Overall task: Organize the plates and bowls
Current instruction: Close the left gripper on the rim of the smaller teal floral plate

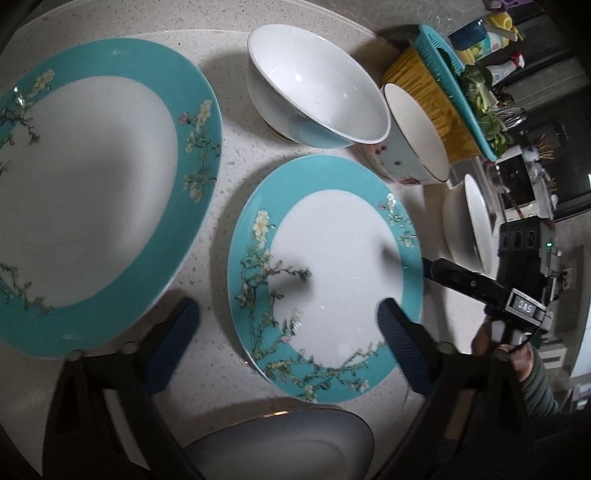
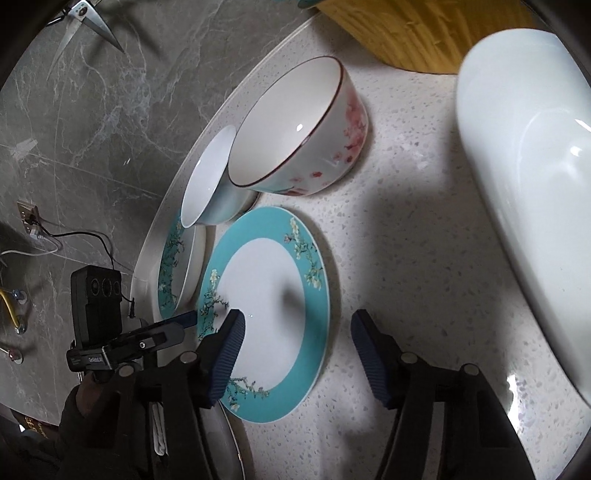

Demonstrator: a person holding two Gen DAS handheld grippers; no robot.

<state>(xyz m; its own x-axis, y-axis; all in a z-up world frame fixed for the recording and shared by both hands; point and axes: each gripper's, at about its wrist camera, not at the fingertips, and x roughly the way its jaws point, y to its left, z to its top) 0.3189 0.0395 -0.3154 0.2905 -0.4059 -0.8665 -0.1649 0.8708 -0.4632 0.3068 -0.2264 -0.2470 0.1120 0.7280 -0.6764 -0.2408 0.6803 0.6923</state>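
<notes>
A small teal-rimmed flowered plate (image 1: pixel 325 273) lies on the speckled counter, between the open fingers of my left gripper (image 1: pixel 288 321). A larger matching plate (image 1: pixel 92 192) lies to its left. Behind stand a white bowl with a teal outside (image 1: pixel 317 88), a pink-flowered bowl (image 1: pixel 413 136) and a plain white bowl (image 1: pixel 469 218). A white dish (image 1: pixel 295 439) sits below the left gripper. My right gripper (image 2: pixel 295 332) is open and empty above the small plate's (image 2: pixel 266 310) right edge. It also shows in the left wrist view (image 1: pixel 432 267) at that plate's right rim. The flowered bowl (image 2: pixel 295 129) stands beyond.
A yellow basket (image 1: pixel 432 99) with a teal strainer of greens (image 1: pixel 476 96) stands at the back right, with bottles behind. A grey marble wall (image 2: pixel 92 129) with scissors (image 2: pixel 85 22) hung on it borders the counter. The plain white bowl (image 2: pixel 528 184) fills the right of the right wrist view.
</notes>
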